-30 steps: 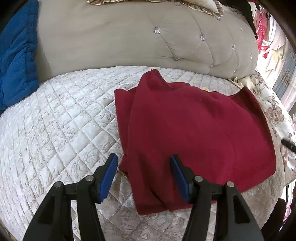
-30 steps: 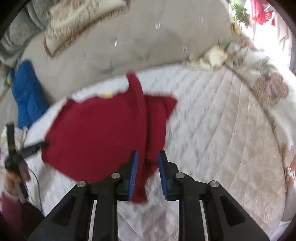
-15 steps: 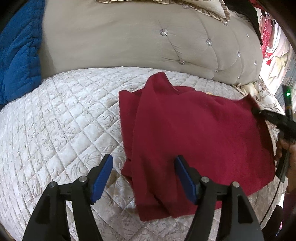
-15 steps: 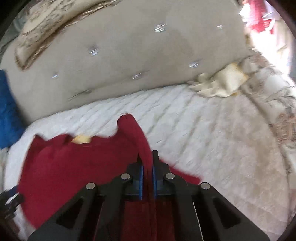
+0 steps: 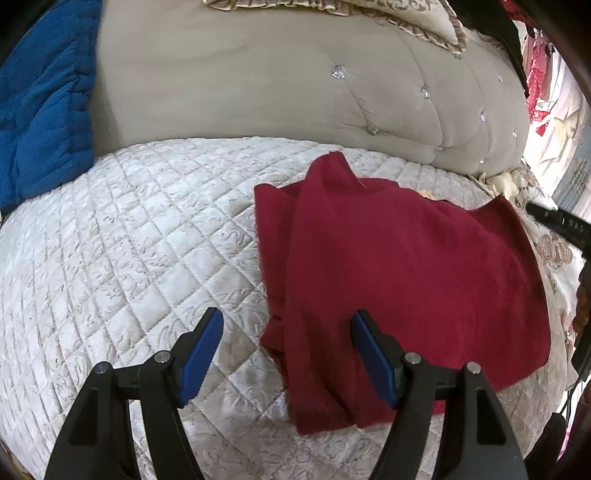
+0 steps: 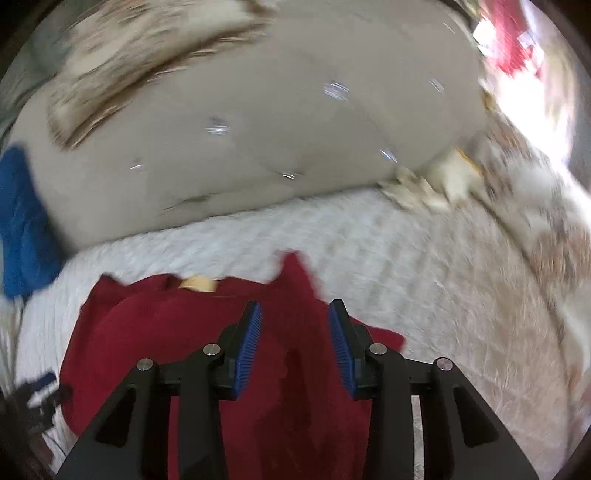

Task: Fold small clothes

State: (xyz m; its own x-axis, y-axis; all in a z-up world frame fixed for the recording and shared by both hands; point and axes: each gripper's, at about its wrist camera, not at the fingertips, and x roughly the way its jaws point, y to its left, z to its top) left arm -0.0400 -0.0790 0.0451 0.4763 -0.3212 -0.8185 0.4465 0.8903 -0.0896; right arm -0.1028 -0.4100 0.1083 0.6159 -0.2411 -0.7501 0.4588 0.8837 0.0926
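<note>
Quilted cream bed (image 5: 122, 236) fills both views, beige tufted headboard (image 5: 258, 85) behind it, blue blanket (image 5: 40, 110) at far left, fringed pillow (image 5: 417, 18) on top of the headboard. Floral bedding (image 6: 532, 206) bunches along the right edge of the bed, blurred in the right wrist view. Red garment (image 5: 399, 280) lies flat on the bed, partly folded, 1 strip doubled along its left side. Left gripper (image 5: 286, 350) hovers over the garment's near left edge, fingers wide apart, nothing between them. Right gripper (image 6: 295, 345) sits above the garment (image 6: 184, 339), fingers apart, holding nothing. Only the right wrist view shows a tan label (image 6: 197, 283) at the neckline. Only the left wrist view shows quilt stitching sharply.
</note>
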